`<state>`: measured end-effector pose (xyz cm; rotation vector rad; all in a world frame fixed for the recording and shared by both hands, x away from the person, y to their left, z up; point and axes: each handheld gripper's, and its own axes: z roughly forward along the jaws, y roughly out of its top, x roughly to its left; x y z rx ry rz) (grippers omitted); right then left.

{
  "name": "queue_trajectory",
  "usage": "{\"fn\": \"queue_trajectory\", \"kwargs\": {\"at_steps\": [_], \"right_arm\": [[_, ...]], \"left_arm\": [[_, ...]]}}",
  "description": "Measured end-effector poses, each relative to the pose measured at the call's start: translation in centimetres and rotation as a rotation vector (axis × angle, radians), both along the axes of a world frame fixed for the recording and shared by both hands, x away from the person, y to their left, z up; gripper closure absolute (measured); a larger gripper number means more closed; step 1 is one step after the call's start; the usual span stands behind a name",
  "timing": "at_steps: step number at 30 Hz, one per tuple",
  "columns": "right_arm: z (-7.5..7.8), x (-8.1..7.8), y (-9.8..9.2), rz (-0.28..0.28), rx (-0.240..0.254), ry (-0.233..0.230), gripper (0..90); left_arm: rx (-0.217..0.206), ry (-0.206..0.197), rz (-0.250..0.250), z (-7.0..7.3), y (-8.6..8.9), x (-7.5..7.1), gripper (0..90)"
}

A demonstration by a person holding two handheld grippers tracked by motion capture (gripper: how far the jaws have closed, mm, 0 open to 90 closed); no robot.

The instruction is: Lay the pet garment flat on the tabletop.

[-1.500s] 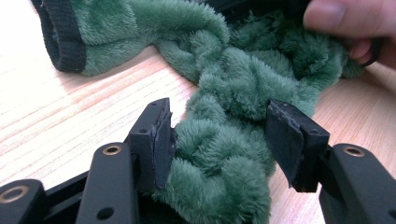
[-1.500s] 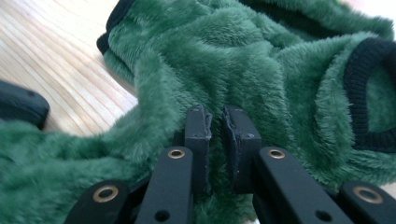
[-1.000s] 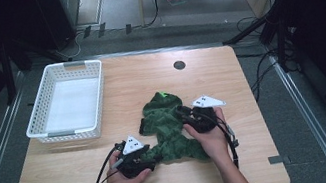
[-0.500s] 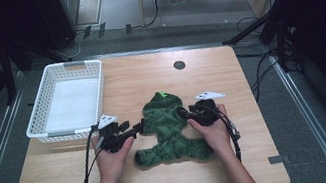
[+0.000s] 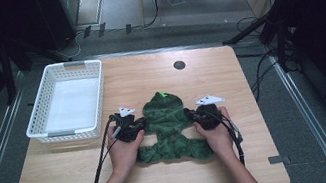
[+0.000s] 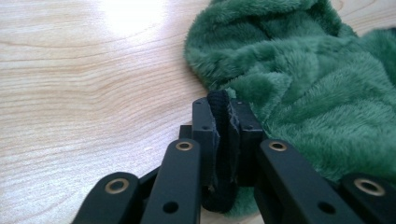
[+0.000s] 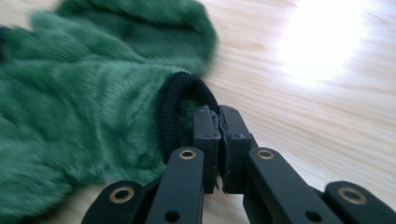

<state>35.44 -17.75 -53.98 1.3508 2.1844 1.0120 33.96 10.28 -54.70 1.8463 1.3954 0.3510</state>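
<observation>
A green plush hooded garment [image 5: 168, 121] lies flat on the wooden table [image 5: 265, 165], hood pointing away from me. My left gripper [image 5: 142, 123] is at its left sleeve. In the left gripper view its jaws [image 6: 222, 116] have just been closing and now pinch the black ribbed cuff [image 6: 217, 198] between them. My right gripper [image 5: 189, 113] is at the right sleeve. In the right gripper view it [image 7: 219, 116] is shut on the edge of that sleeve's black cuff [image 7: 170, 107]. Green fleece [image 7: 84, 102] spreads out beyond it.
A white slatted basket [image 5: 71, 133] stands at the table's left, close to my left hand. A round black hole [image 5: 179, 65] sits in the tabletop behind the garment. Cables trail from both grippers toward the front edge. Dark stands and cables surround the table.
My left hand has moved from the garment's lower left corner up to the left sleeve. Both grippers have closed on the sleeve cuffs. The right hand shifted only slightly.
</observation>
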Motion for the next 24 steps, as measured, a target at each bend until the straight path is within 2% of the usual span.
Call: {"fn": "queue_trajectory", "kwargs": {"at_steps": [3,7,13,16,18,20,21,23,24], "right_arm": [[-0.4,-0.1,-0.8,-0.028,-0.004,-0.003,88.5],[-0.4,0.3,-1.1,-0.057,-0.029,-0.027,88.6],[-0.3,3.0,-0.2,-0.088,-0.056,-0.035,88.6],[-0.3,4.4,-0.1,-0.098,-0.055,-0.036,88.6],[-0.3,4.8,-0.2,-0.101,-0.038,-0.027,88.4],[-0.2,5.0,-0.3,-0.084,-0.029,-0.009,86.8],[-0.1,5.1,-0.3,-0.065,-0.014,0.009,83.3],[0.5,4.8,-0.5,-0.049,0.013,0.006,68.2],[1.0,4.6,-0.6,-0.053,0.026,-0.006,66.2]], "left_arm": [[0.028,-0.007,0.006,0.1,-0.2,0.3,85.3],[0.038,-0.002,0.031,0.2,-0.3,1.4,85.6],[0.059,0.001,0.095,0.3,-0.3,4.1,85.8],[0.044,0.005,0.109,0.3,-0.1,5.0,85.8],[0.033,-0.001,0.093,0.3,0.0,5.2,85.4],[0.030,-0.012,0.074,0.2,0.0,5.2,80.9],[0.021,-0.017,0.063,0.3,0.1,5.1,74.4],[0.011,-0.028,0.059,0.8,0.4,4.8,58.9],[-0.015,-0.051,0.063,1.2,0.6,4.5,54.9]]}}
